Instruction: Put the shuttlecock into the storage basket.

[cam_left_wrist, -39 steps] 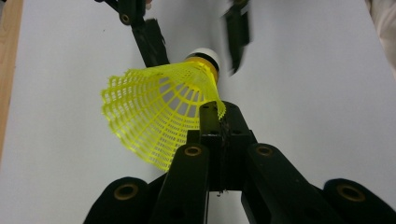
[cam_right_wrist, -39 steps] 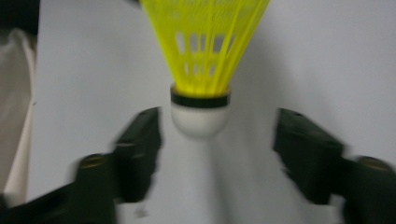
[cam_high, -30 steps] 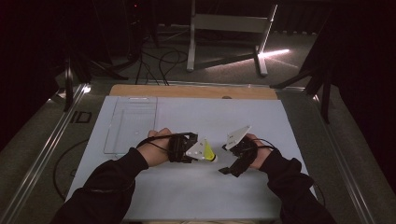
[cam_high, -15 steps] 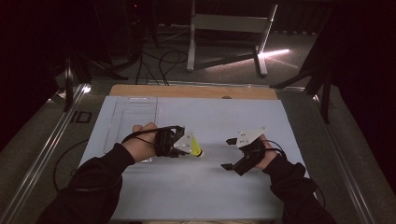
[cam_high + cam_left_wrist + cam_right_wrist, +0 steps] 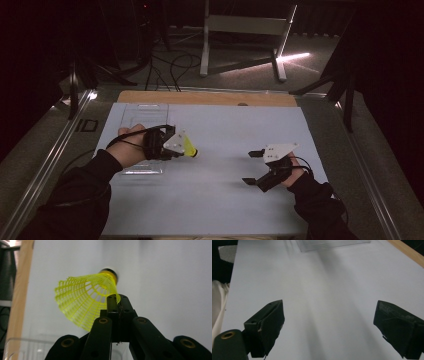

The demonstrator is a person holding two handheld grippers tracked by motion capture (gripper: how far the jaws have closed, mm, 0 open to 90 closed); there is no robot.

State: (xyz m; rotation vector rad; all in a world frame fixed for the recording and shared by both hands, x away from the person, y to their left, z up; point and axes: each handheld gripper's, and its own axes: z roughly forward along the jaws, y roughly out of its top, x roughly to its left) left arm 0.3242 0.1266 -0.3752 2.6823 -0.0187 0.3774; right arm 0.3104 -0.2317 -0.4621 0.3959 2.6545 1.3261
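A yellow mesh shuttlecock (image 5: 85, 302) hangs from my left gripper (image 5: 117, 302), whose jaws are shut on the edge of its skirt, cork end pointing away. In the high view the left gripper (image 5: 186, 148) holds the shuttlecock (image 5: 189, 146) above the white table, left of centre, beside a clear plastic tray (image 5: 145, 114). My right gripper (image 5: 252, 167) rests low at the right of the table, jaws wide open with nothing between them. In the right gripper view its two black pads (image 5: 268, 322) stand far apart over bare white surface.
The white sheet (image 5: 225, 200) covers the table, with a wooden strip (image 5: 210, 97) along the far edge. Metal rails run down both sides. A metal stand (image 5: 240, 30) and cables lie on the floor beyond. The clear tray's corner (image 5: 22, 350) appears below the left jaws.
The two hands have drawn apart: the left gripper carried the shuttlecock leftward toward the clear tray, and the right gripper moved right and toward the person, standing open.
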